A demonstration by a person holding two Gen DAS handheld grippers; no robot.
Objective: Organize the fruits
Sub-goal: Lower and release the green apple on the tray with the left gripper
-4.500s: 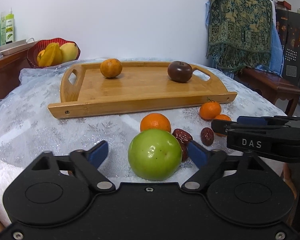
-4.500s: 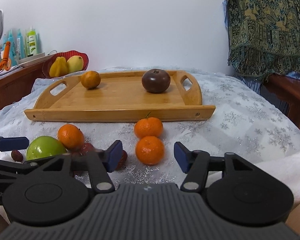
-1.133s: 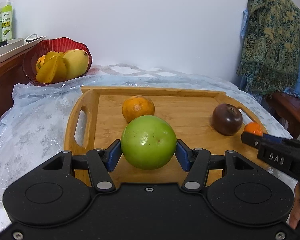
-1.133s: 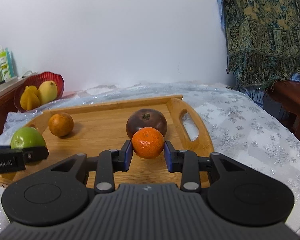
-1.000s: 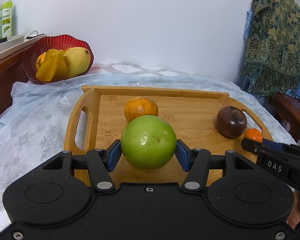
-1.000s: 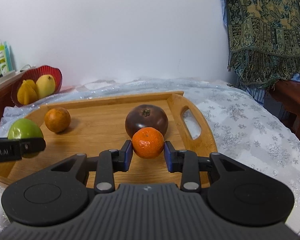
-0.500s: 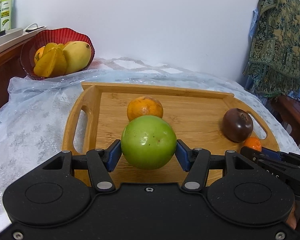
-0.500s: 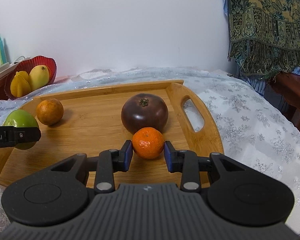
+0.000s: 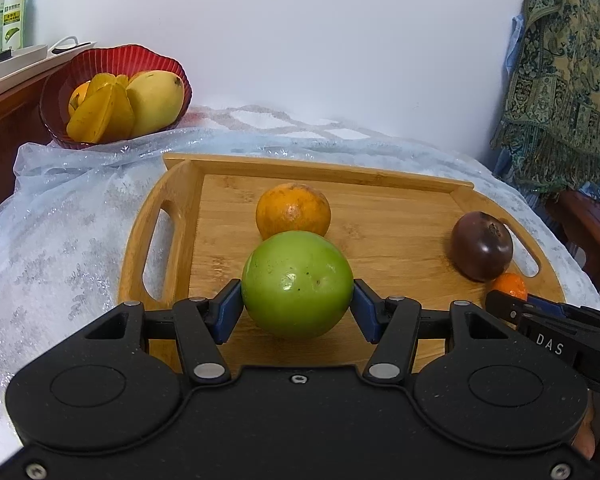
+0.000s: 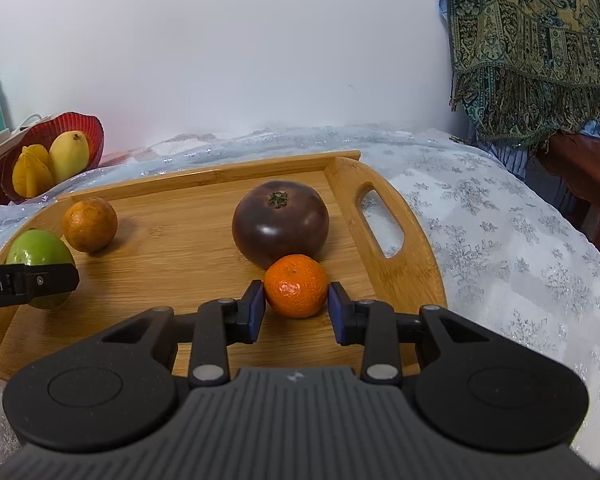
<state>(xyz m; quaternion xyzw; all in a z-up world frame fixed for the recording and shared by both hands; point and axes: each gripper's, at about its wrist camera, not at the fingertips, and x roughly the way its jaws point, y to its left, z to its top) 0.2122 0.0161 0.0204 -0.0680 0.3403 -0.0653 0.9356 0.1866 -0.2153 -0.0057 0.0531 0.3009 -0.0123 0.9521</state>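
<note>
My left gripper [image 9: 297,302] is shut on a green apple [image 9: 297,283] and holds it low over the left part of the wooden tray [image 9: 404,240], just in front of an orange [image 9: 293,210]. My right gripper [image 10: 296,306] is shut on a small mandarin [image 10: 296,286] and holds it low over the tray [image 10: 172,256], right in front of a dark purple round fruit [image 10: 280,222]. The apple [image 10: 40,254] and the orange [image 10: 90,224] also show at the left of the right wrist view. The purple fruit [image 9: 481,245] and the mandarin [image 9: 510,286] show at the right of the left wrist view.
A red bowl [image 9: 112,64] with a mango and starfruit stands behind the tray at the back left. The table wears a pale snowflake cloth [image 10: 500,232]. A patterned throw [image 10: 528,40] hangs at the right over dark wooden furniture. Bottles stand on a shelf at the far left.
Both grippers have moved forward and lower over the tray with their fruits. The purple fruit and the orange look closer than before.
</note>
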